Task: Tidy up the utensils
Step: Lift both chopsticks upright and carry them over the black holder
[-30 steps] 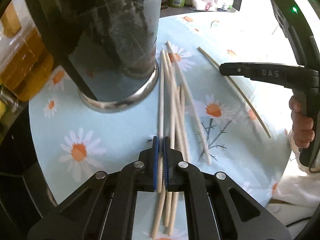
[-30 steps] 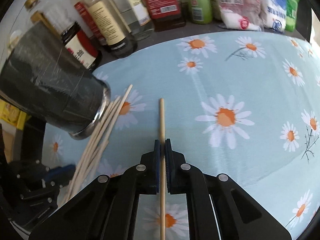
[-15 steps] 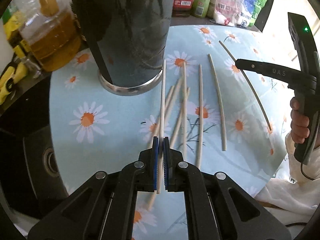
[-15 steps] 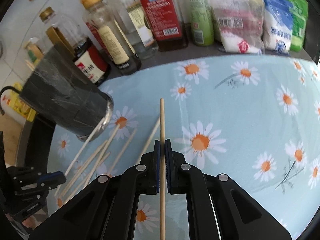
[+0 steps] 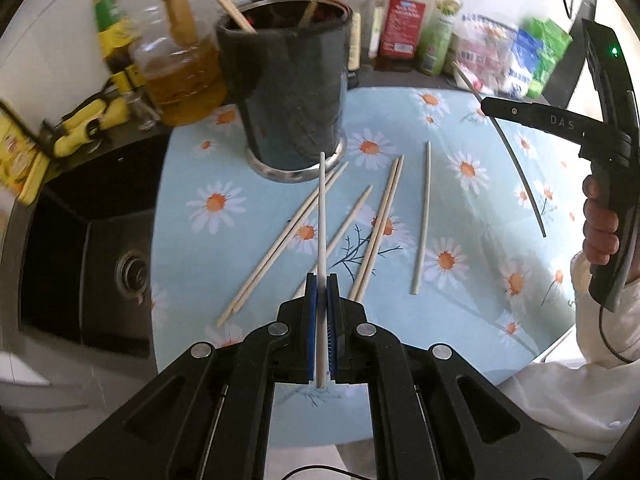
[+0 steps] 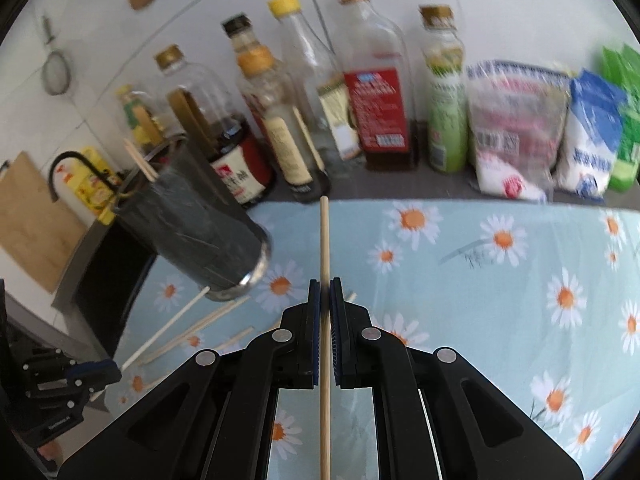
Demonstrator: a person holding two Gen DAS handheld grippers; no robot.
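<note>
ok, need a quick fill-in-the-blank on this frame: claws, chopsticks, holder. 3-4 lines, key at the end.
1. The left claw is shut on one pale wooden ____.
2. The right claw holds ____ chopstick.
3. The dark cylindrical holder with the metal base stands ____ on the daisy-print tablecloth.
4. The loose chopsticks lie on the tablecloth, ____ the holder.

Missing words: chopstick; one; upright; outside

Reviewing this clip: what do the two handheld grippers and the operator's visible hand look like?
Both the left gripper and the right gripper are matte black plastic linkages with silver round pivot bolts and blue pads on the fingers. Seen from the left wrist view, the right gripper's body carries white "DAS" lettering, a green indicator light and a black cable. The bare hand meets a white sleeve.
</note>
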